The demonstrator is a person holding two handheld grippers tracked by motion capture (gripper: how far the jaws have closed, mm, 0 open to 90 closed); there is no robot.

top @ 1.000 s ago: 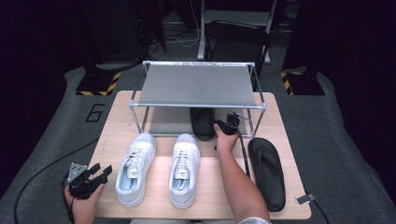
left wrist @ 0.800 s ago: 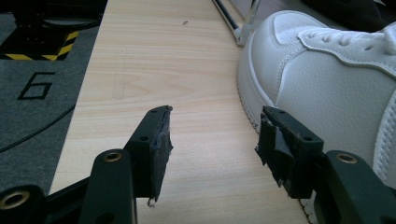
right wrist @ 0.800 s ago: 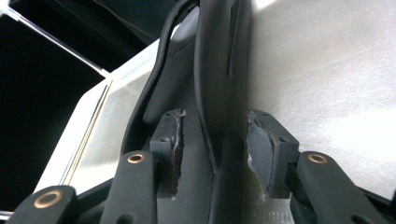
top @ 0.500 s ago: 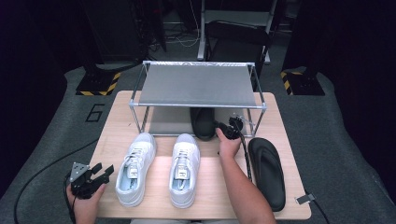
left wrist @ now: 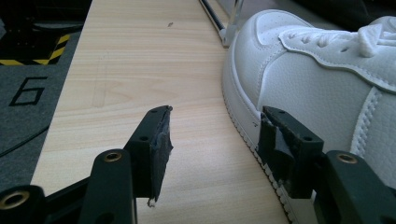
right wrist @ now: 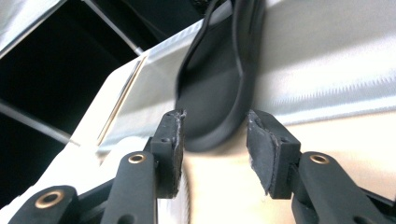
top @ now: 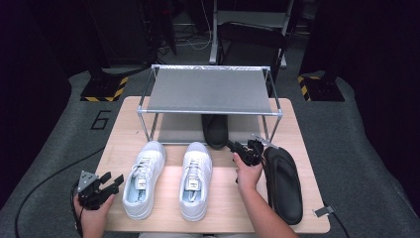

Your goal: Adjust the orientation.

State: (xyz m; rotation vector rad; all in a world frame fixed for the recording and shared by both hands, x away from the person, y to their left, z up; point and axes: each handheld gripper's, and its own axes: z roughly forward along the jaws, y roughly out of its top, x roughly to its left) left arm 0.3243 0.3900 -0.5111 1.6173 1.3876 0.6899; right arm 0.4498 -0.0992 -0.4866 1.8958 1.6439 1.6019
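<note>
Two grippers gaping, gripping nothing. Right gripper point(top: 246, 150) hovering just short of the black slipper point(right wrist: 219, 88) lying under the rack point(top: 210, 91), heel toward the jaws. Left gripper point(left wrist: 212, 149) waiting near the table's front left corner, beside the left white sneaker point(left wrist: 322, 74).

2 white sneakers point(top: 143, 179) point(top: 194, 179), 2 black slippers point(top: 216, 130) point(top: 283, 182), 1 metal rack point(top: 210, 92), 1 wooden table point(top: 224, 204)

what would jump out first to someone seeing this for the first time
Likely the pair of white sneakers, side by side at the near middle of the wooden table. Behind them stands a metal rack with one black slipper beneath it; the right tongs, open, point at it, and a second black slipper lies at the right.
</note>
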